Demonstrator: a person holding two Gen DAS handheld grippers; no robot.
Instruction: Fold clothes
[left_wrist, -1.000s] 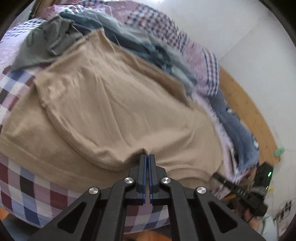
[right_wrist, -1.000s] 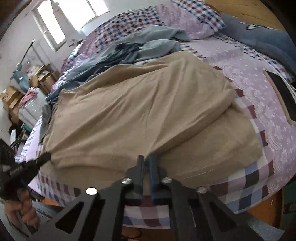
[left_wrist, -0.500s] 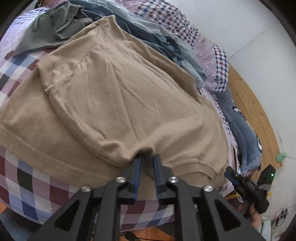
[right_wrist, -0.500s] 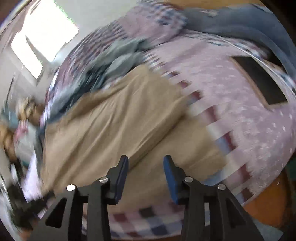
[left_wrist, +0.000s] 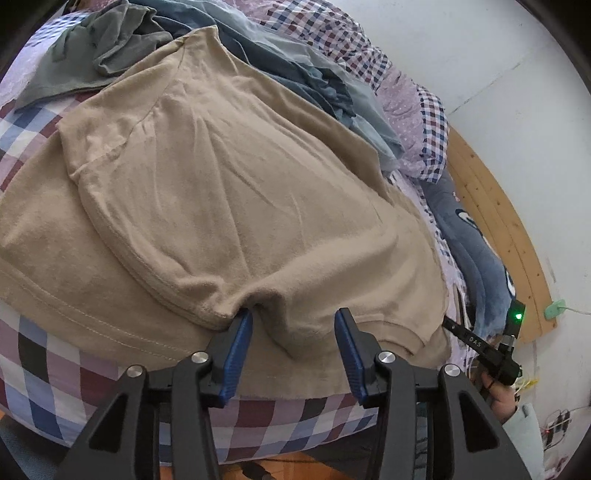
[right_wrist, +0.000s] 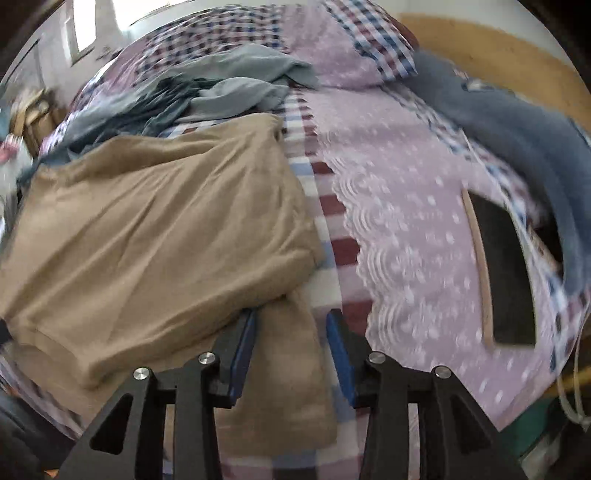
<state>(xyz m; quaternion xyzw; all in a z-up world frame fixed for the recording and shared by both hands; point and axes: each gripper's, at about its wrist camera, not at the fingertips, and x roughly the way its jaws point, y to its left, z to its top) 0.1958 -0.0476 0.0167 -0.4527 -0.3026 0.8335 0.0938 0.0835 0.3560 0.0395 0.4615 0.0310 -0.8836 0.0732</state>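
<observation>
Item: tan knit shirt (left_wrist: 229, 192), first fold laid on checked bedspread (left_wrist: 48, 373); your left gripper (left_wrist: 293, 350) opening, right gripper (right_wrist: 291, 350) parted, both empty; next, regrip an edge.

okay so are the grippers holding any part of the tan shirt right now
No. The left gripper is opening over the tan shirt; the right gripper is open. Neither grips it.

Tan shirt (left_wrist: 236, 206) btwn opening jaws
</observation>
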